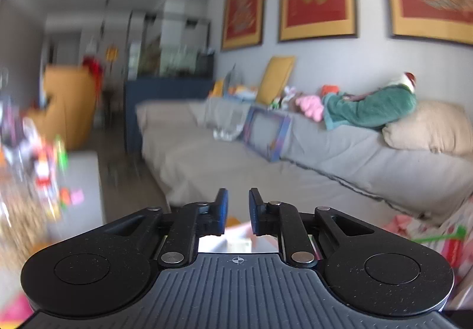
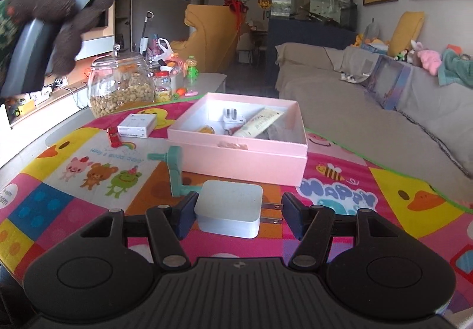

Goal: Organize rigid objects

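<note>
Near the pink box [image 2: 236,151], right tool [image 2: 238,218] spread around white charger [image 2: 227,204], not gripping; left tool [image 1: 238,212] clenched, empty.

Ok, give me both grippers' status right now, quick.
Left gripper: jaws shut as far as they go, a slit left between the pads, nothing held.
Right gripper: jaws open, straddling the white charger, not gripping it.

My grippers [image 2: 238,218] are matte black – ribbed grey palm, silver pivot screws, dark blue pads [image 1: 222,207]. My hand [image 2: 63,24] wears a brown knitted glove.
</note>
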Motion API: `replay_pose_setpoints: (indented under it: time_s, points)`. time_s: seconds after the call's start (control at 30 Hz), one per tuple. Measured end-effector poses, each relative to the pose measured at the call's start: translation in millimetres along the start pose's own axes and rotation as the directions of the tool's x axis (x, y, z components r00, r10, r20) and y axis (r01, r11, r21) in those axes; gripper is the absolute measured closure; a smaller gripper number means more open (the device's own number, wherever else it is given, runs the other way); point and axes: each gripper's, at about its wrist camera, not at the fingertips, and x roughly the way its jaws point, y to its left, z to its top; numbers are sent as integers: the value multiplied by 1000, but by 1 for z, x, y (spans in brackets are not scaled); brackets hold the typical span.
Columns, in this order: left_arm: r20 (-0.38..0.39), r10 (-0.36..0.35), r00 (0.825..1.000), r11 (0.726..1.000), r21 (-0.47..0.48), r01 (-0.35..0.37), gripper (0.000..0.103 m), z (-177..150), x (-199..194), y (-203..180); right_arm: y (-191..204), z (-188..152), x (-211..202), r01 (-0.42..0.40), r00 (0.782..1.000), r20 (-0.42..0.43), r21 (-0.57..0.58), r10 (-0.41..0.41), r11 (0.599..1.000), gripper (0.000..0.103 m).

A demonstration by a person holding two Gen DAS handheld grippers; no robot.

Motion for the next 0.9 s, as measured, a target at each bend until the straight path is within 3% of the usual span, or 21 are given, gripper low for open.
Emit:
replay_pose_setpoints:
  time_s: [0.13, 0.27, 0.47, 0.57, 0.63, 0.7, 0.9]
  points:
    - [-131, -21, 991, 1000, 0, 22, 84, -42, 0, 5, -7, -11, 11, 8, 999, -41, 20, -7, 1000, 41]
    - [-262, -37, 964, 998, 45, 50, 84, -91, -9, 10, -13, -18, 29, 29, 995, -92, 46, -25, 999, 41]
    - [-378, -98, 920, 982, 115, 151, 84, -139, -8, 8, -15, -28, 50, 52, 986, -161, 53, -43, 997, 41]
    - [-428, -128, 895, 963, 162, 215, 84, -152, -2, -3, -15, -34, 53, 53, 985, -168, 60, -42, 997, 37]
    - [-485, -146, 862, 949, 176, 260, 84, -160, 3, -13, -14, -35, 53, 58, 985, -167, 52, -49, 997, 34]
    - [-520, -152, 841, 934, 202, 294, 84, -169, 2, -22, -14, -36, 52, 60, 985, -165, 56, -51, 997, 33]
    - [-547, -203, 812, 910, 201, 363, 81, -179, 0, -47, -15, -38, 52, 60, 988, -149, 66, -50, 996, 30]
